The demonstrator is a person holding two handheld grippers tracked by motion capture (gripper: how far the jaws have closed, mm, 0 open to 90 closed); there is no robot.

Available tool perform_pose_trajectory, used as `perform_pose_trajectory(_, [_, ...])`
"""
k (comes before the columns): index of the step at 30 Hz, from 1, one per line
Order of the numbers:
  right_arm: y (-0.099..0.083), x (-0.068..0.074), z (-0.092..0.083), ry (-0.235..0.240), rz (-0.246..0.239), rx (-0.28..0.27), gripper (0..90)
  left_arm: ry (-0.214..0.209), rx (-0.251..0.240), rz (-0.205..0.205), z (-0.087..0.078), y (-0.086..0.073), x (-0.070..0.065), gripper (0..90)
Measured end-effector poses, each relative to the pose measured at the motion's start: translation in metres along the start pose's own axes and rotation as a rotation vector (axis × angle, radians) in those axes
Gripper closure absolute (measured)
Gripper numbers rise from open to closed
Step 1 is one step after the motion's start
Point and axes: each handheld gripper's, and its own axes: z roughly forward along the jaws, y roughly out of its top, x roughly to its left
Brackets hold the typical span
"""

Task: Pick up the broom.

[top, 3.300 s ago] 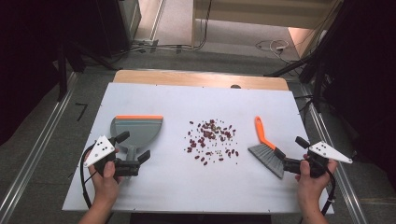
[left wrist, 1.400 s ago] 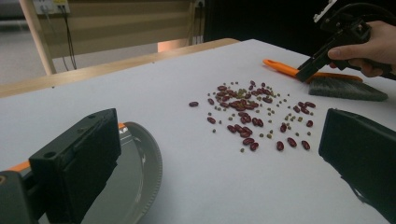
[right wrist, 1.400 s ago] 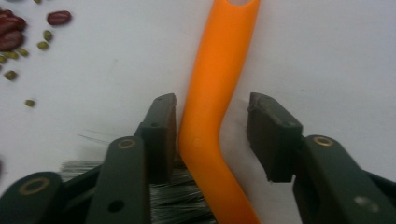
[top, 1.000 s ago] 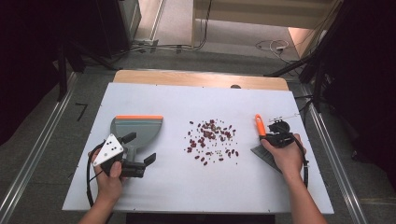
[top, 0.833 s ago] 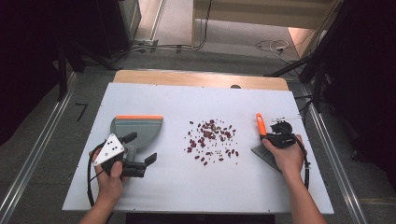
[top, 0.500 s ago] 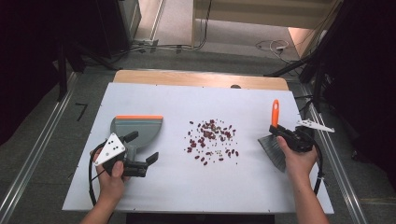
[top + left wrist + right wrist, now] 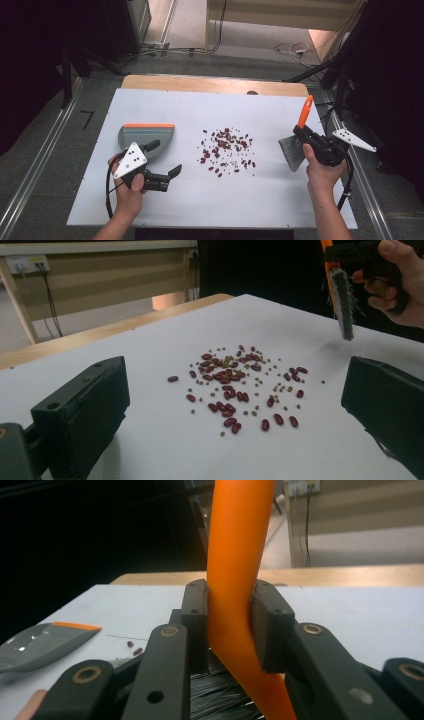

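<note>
Several red beans and small green peas [image 7: 226,150] lie scattered in the middle of the white table [image 7: 210,200]. A grey dustpan with an orange rim [image 7: 146,136] lies flat at the left. Just in front of it my left gripper [image 7: 164,159] stands open and holds nothing. Its jaws frame the beans [image 7: 235,390] in the left gripper view. My right gripper [image 7: 305,134] is shut on the orange handle of a brush [image 7: 305,111], held above the table at the right. The grey bristles [image 7: 291,150] point down and left. The jaws clamp the handle [image 7: 235,580] from both sides.
A wooden strip [image 7: 215,85] runs along the table's far edge. Cables [image 7: 190,49] lie on the floor behind, and dark stands [image 7: 345,75] rise at the back right. Metal rails [image 7: 30,185] flank the table. The dustpan [image 7: 45,640] appears at the left in the right gripper view.
My right gripper reached the brush lying on the table, closed on its handle and lifted it up and to the right, swinging the handle upright. My left hand shifted slightly.
</note>
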Motion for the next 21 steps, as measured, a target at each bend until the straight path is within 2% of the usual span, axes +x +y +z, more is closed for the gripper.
perform_pose_trajectory(3, [0.002, 0.008, 0.002, 0.023, -0.009, -0.007, 69.5, -0.019, 0.001, 0.009, 0.007, 0.002, -0.007, 0.0])
perform_pose_trajectory(4, [0.003, 0.013, 0.002, 0.029, -0.018, -0.015, 69.5, -0.024, 0.002, 0.011, 0.009, 0.003, -0.009, 0.0])
perform_pose_trajectory(5, [0.005, 0.022, 0.005, 0.058, -0.028, -0.015, 69.5, -0.027, 0.005, 0.014, 0.011, 0.003, -0.011, 0.0])
perform_pose_trajectory(7, [0.007, 0.032, 0.006, 0.086, -0.037, -0.023, 69.5, -0.045, 0.006, 0.014, 0.015, 0.004, -0.017, 0.0])
perform_pose_trajectory(9, [0.008, 0.042, 0.008, 0.097, -0.054, -0.029, 69.5, -0.051, 0.005, 0.015, 0.017, 0.005, -0.018, 0.0])
perform_pose_trajectory(13, [0.008, 0.059, 0.013, 0.132, -0.069, -0.026, 69.5, -0.078, 0.006, 0.018, 0.022, 0.007, -0.025, 0.0])
perform_pose_trajectory(14, [0.008, 0.059, 0.013, 0.132, -0.069, -0.026, 69.5, -0.085, 0.008, 0.016, 0.024, 0.007, -0.026, 0.0])
perform_pose_trajectory(18, [0.005, 0.074, 0.021, 0.179, -0.074, -0.014, 69.4, -0.106, 0.011, 0.009, 0.031, 0.009, -0.031, 0.0])
perform_pose_trajectory(21, [0.001, 0.085, 0.025, 0.192, -0.083, -0.005, 69.5, -0.121, 0.021, 0.005, 0.037, 0.01, -0.035, 0.0])
